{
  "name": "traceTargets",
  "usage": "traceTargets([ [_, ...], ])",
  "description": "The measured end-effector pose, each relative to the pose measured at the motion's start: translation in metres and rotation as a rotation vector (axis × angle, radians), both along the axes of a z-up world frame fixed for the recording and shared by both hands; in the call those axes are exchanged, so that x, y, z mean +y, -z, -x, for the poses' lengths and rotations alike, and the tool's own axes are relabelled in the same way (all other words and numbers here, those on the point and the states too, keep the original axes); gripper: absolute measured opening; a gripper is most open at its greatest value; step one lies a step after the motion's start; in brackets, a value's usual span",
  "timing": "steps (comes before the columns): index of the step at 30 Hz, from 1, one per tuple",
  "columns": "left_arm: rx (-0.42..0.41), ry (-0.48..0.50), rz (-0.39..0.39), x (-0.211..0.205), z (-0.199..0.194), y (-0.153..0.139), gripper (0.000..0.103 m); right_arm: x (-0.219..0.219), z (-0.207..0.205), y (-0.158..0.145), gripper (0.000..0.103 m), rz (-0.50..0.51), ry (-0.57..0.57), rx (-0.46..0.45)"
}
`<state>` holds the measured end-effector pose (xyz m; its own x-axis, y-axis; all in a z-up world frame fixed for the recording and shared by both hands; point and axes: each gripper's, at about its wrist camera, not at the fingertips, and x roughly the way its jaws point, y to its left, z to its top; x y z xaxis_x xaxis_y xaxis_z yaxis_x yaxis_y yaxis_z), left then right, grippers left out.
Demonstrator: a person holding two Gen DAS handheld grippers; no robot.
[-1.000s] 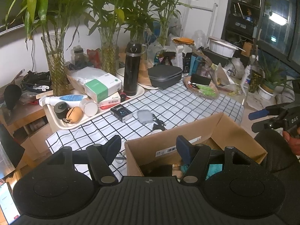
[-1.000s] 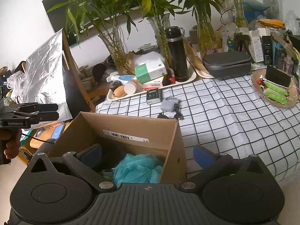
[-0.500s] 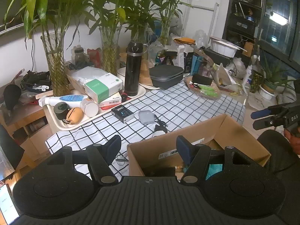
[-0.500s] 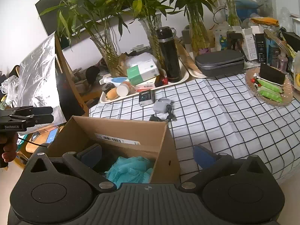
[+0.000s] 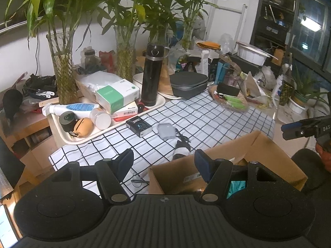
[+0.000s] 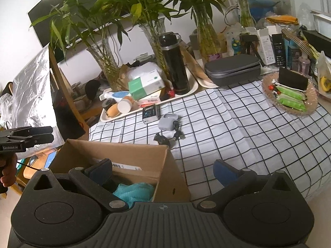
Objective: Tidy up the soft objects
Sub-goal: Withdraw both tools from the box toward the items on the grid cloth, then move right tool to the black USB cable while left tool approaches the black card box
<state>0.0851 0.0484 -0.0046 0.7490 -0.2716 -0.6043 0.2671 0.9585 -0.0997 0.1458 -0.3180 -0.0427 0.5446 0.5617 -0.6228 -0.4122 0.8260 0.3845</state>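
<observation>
An open cardboard box [image 5: 258,150] [image 6: 115,153] stands at the near edge of the checked tablecloth. Inside it lies a teal soft thing [image 6: 134,190] [image 5: 236,186], partly hidden by my fingers. A small black-and-white soft item [image 5: 182,149] [image 6: 162,139] lies on the cloth just behind the box. My left gripper [image 5: 163,161] is open and empty, above the box's left corner. My right gripper [image 6: 163,168] is open too, astride the box's right wall, touching nothing. Each gripper shows side-on at the edge of the other's view [image 5: 289,129] [image 6: 41,134].
Behind the box lie a grey earbud case [image 5: 166,131], a small black packet [image 5: 139,125] and a cable. A cream tray [image 5: 86,138] holds bottles, boxes and a black flask [image 5: 152,74]. Glass vases of bamboo, a grey case [image 6: 232,68] and a glass dish [image 6: 289,107] crowd the back.
Both hands have drifted a little: the box sits further right in the left wrist view and further left in the right wrist view. Both jaws stand as wide as before.
</observation>
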Motion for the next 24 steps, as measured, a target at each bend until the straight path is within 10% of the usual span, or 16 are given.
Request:
traceTargets([
  [24,0.005,-0.090,0.049,0.028,-0.051,0.012,0.064,0.002,-0.055,0.018,0.103,-0.013,0.071,0.016],
])
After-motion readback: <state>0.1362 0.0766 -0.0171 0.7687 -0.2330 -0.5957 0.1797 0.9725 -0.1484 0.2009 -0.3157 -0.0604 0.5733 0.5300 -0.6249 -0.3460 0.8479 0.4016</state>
